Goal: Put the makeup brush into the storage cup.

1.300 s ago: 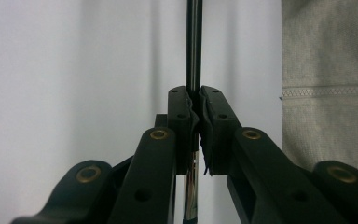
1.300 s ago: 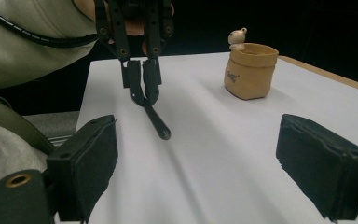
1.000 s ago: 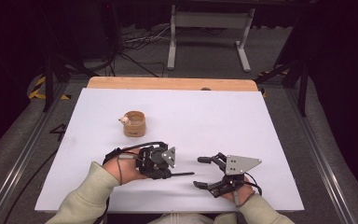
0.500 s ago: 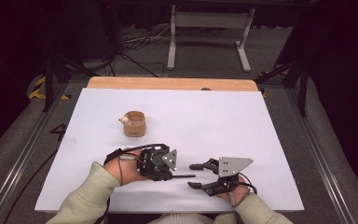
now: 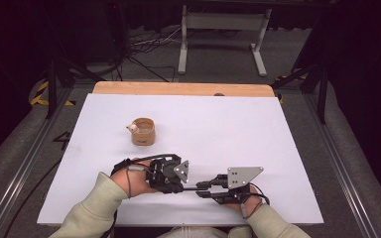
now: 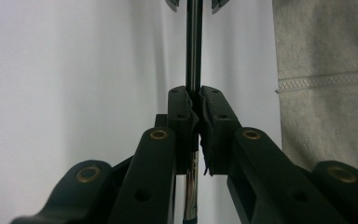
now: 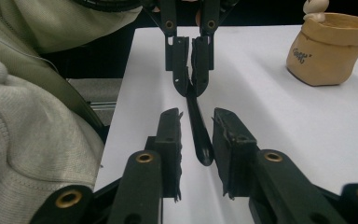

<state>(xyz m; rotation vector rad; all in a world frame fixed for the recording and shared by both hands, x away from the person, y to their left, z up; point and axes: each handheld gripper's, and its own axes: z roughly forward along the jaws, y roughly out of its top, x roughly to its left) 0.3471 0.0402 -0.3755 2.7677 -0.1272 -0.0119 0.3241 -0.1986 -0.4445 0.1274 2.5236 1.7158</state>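
Note:
A thin black pen-like rod [image 5: 190,189] is held level just above the white table near its front edge. My left gripper [image 5: 182,187] is shut on it; in the left gripper view the jaws [image 6: 198,107] pinch the rod [image 6: 194,46], which runs on ahead. My right gripper [image 5: 201,189] faces the left one, open. In the right gripper view its jaws [image 7: 198,116] stand either side of the rod's free end [image 7: 200,140] with a gap on both sides. The left gripper [image 7: 192,86] shows straight ahead there, clamped on the rod.
A small tan pot [image 5: 143,132] with a pale figure on its rim stands left of centre on the white sheet [image 5: 238,134]; it shows at the upper right of the right gripper view [image 7: 328,49]. A wooden strip [image 5: 183,89] edges the far side.
My right gripper has moved left towards the left one, and its open jaws now straddle the rod's free end. The left gripper has kept still with the rod.

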